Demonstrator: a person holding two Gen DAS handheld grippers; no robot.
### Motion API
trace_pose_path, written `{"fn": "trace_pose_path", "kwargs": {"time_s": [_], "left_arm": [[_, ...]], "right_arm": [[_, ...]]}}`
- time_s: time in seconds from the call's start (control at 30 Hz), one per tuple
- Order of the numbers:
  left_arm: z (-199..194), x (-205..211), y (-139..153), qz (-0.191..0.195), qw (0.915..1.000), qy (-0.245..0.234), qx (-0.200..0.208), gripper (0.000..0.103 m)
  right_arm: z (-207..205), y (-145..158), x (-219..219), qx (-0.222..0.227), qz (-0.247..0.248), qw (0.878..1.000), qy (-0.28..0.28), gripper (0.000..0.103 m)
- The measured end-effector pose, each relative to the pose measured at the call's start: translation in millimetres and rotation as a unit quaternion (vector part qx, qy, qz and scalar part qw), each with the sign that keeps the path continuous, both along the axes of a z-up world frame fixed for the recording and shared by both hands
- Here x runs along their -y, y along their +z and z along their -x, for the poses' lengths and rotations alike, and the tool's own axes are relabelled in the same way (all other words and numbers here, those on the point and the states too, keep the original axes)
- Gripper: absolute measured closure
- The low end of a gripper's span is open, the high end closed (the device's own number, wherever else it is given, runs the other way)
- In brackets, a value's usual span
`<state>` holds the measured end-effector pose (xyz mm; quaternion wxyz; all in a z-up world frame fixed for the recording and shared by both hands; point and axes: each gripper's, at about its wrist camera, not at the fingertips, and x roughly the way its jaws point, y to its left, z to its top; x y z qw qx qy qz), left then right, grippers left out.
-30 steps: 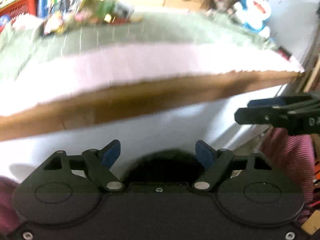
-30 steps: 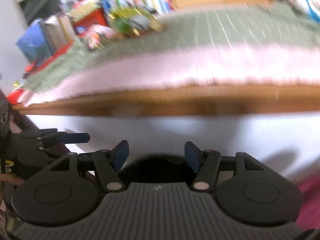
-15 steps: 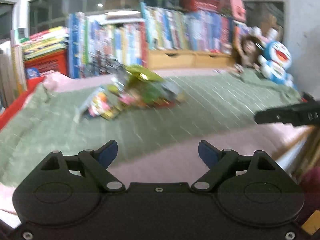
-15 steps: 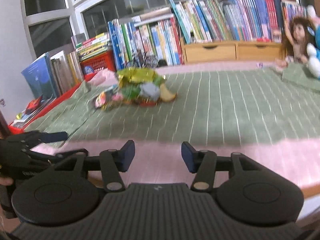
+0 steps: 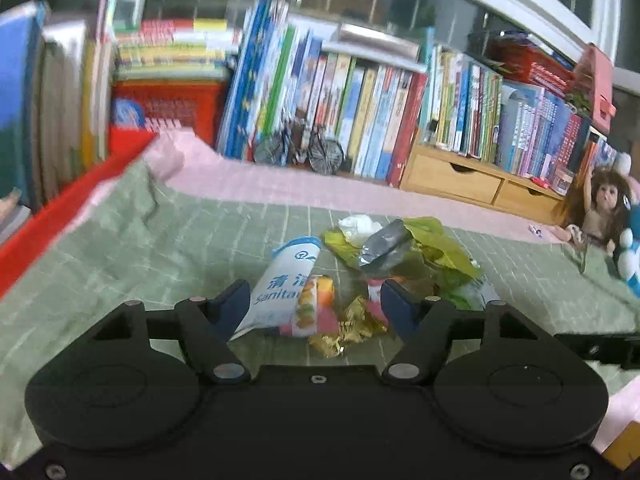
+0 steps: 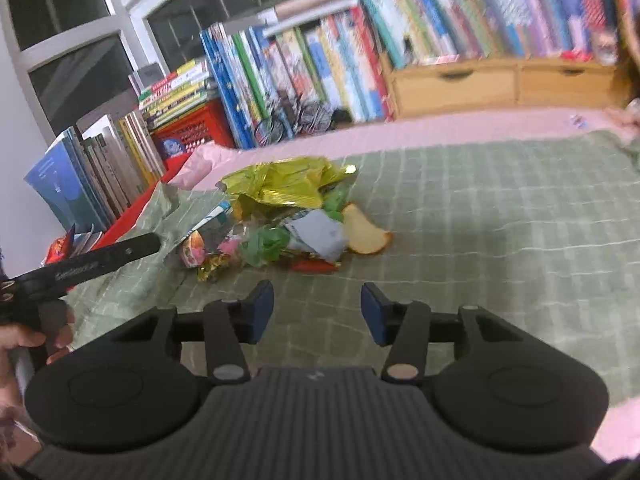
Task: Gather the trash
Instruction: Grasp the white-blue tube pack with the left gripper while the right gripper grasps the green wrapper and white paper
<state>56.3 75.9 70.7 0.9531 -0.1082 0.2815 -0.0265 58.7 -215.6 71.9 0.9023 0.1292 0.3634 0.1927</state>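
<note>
Left gripper (image 5: pixel 314 304) jaws closing, empty, right gripper (image 6: pixel 317 312) likewise

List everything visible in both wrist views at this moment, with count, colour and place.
trash pile: one heap, mixed colours, on the green cover
wipes pack: one, white and blue, left front of the heap
gold wrapper: one, nearest the left tool
foil bag: one, yellow-green, back of the heap
cover: one, green checked, over a pink sheet
books: many, mixed colours, along the back
crate: one, red, under stacked books
drawers: two, wooden, under the books
doll: one, brown-haired, far right
left tool: black, blue pads, open, empty
right tool: black, blue pads, open, empty
</note>
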Motion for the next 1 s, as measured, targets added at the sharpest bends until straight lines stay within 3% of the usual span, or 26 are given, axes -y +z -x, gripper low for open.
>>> {"fn": "trace_pose_path", "kwargs": {"time_s": [0.13, 0.37, 0.6, 0.7, 0.77, 0.83, 0.93, 1.0], "left_arm": [[-41, -11, -1, 0.022, 0.9994, 0.005, -0.027, 0.034], [-89, -15, -15, 0.04, 0.9965, 0.005, -0.073, 0.033], [-105, -18, -33, 0.029, 0.9948, 0.025, -0.094, 0.031], [-108, -21, -42, 0.042, 0.9923, 0.012, -0.116, 0.027], [-109, -21, -48, 0.052, 0.9897, 0.008, -0.133, 0.037], [-106, -20, -46, 0.04, 0.991, 0.014, -0.127, 0.058], [-102, -23, -40, 0.067, 0.9898, 0.018, -0.125, 0.06], [-99, -23, -34, 0.063, 0.991, 0.015, -0.117, 0.06]], "right_arm": [[-29, -4, -9, -0.035, -0.029, 0.999, -0.02, 0.047], [-69, -17, -19, -0.089, -0.079, 0.991, -0.062, 0.034], [-86, -36, -29, -0.112, -0.076, 0.988, -0.073, 0.033], [-91, -45, -31, -0.126, -0.082, 0.986, -0.066, 0.034], [-90, -44, -30, -0.125, -0.084, 0.987, -0.063, 0.043], [-86, -40, -31, -0.116, -0.077, 0.988, -0.059, 0.044], [-77, -32, -31, -0.099, -0.063, 0.992, -0.05, 0.044], [-70, -27, -31, -0.088, -0.05, 0.994, -0.041, 0.044]]}}
